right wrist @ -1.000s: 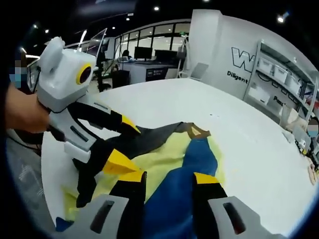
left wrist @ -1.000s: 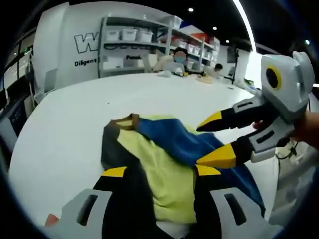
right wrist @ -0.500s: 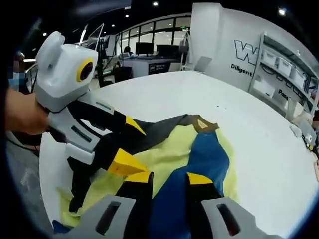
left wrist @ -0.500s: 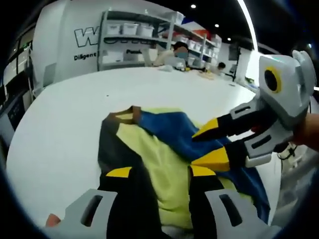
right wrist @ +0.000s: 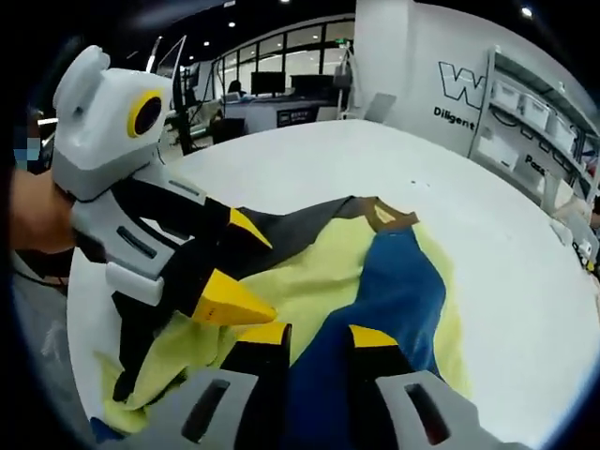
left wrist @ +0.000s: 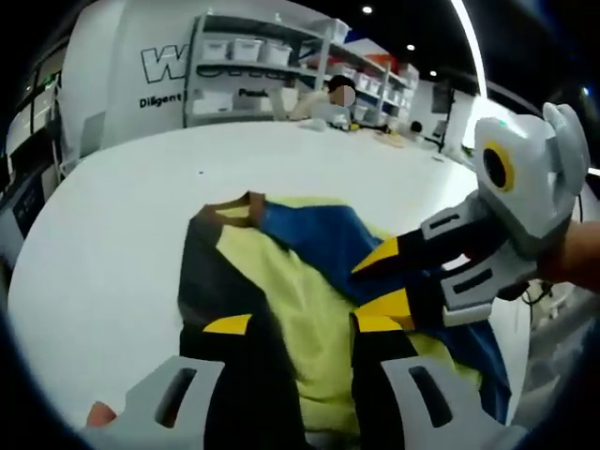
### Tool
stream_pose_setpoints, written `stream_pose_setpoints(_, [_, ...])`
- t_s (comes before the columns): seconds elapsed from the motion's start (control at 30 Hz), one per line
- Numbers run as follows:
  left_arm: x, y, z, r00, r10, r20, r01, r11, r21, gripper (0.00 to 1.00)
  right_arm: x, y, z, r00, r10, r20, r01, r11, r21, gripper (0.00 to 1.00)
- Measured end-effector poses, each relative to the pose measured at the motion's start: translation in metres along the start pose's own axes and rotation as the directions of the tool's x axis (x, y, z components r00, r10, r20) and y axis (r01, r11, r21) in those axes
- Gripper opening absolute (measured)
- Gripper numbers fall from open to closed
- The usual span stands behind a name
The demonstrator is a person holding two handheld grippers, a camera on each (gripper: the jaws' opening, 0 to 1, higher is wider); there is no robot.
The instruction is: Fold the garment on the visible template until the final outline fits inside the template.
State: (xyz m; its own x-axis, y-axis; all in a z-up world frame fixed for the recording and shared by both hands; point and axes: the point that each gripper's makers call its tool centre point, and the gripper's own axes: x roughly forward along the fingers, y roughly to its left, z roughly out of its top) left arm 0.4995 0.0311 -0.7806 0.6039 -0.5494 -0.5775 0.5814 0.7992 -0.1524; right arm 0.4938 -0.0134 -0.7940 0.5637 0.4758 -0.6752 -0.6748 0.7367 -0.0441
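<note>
Left gripper view: both grippers, left gripper and right gripper, jaws parted around the garment on the white table, collar at 12 o'clock; closing on one layer could drag it askew

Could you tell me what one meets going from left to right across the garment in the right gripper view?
Left gripper → dark grey panel → yellow panel → brown collar → blue panel → bare white table.
</note>
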Motion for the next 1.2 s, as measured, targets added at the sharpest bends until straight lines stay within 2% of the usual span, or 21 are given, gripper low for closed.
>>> stream_pose_setpoints(0.33, [-0.001, 0.007, -0.001, 1.000, 0.014, -0.002, -0.014, 1.000, -0.011, 0.33, 0.005, -0.002, -0.009, 1.000, -0.015, -0.024, 0.016, 1.000, 0.009, 0.20])
stream_pose_setpoints(0.47, [0.000, 0.007, -0.003, 1.000, 0.013, -0.007, -0.013, 1.000, -0.010, 0.33, 0.005, -0.003, -0.008, 1.000, -0.021, -0.015, 0.022, 1.000, 0.005, 0.19])
stream_pose_setpoints(0.87, [0.001, 0.011, -0.010, 0.999, 0.026, -0.019, -0.027, 0.999, -0.021, 0.32, 0.005, -0.006, -0.009, 0.999, -0.040, 0.012, 0.040, 0.998, -0.047, 0.08])
stream_pose_setpoints(0.93, [0.000, 0.013, -0.008, 0.999, 0.038, -0.008, -0.038, 0.999, -0.030, 0.29, 0.005, -0.006, -0.009, 0.999, -0.041, 0.013, 0.042, 0.998, -0.051, 0.07])
stream_pose_setpoints(1.03, [-0.002, 0.020, 0.003, 0.997, 0.057, 0.043, -0.055, 0.997, -0.047, 0.26, 0.004, -0.006, -0.009, 0.999, -0.039, 0.015, 0.040, 0.998, -0.044, 0.07])
stream_pose_setpoints(1.2, [0.003, 0.026, 0.007, 0.997, 0.069, 0.042, -0.066, 0.996, -0.067, 0.27, 0.004, -0.006, -0.010, 0.999, -0.036, 0.019, 0.037, 0.999, -0.035, 0.07])
